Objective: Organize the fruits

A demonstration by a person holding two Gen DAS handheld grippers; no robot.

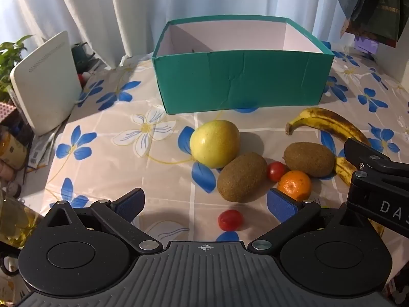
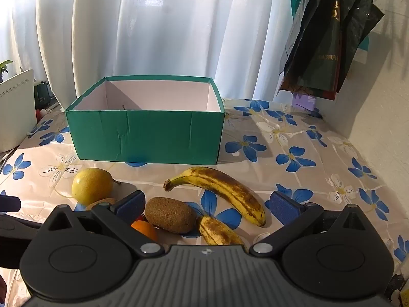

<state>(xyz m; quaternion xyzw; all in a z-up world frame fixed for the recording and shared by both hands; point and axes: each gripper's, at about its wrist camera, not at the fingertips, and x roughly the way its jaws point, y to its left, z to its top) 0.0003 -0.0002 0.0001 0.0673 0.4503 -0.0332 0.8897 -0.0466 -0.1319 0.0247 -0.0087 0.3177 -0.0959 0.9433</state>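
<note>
Gaping empty, both tongs (image 1: pixel 204 202) (image 2: pixel 208 203) before fruit; bare cloth (image 2: pixel 319 179) right of box (image 2: pixel 145 138).

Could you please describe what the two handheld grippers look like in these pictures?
Both are matte black. The left gripper and right gripper each have two round discs, linked bars with silver rivets, blue textured pads on the jaws, and a ribbed grey centre plate with a crosshair mark. White letters "DA" show on the right one.

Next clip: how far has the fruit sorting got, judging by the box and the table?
Done: nothing visible; the open teal cardboard box shows only bare white walls, its floor hidden. In hand: nothing; left gripper and right gripper are open. Left: yellow round fruit, two brown kiwis, small orange, two red tomatoes, spotted bananas on the floral tablecloth.
</note>
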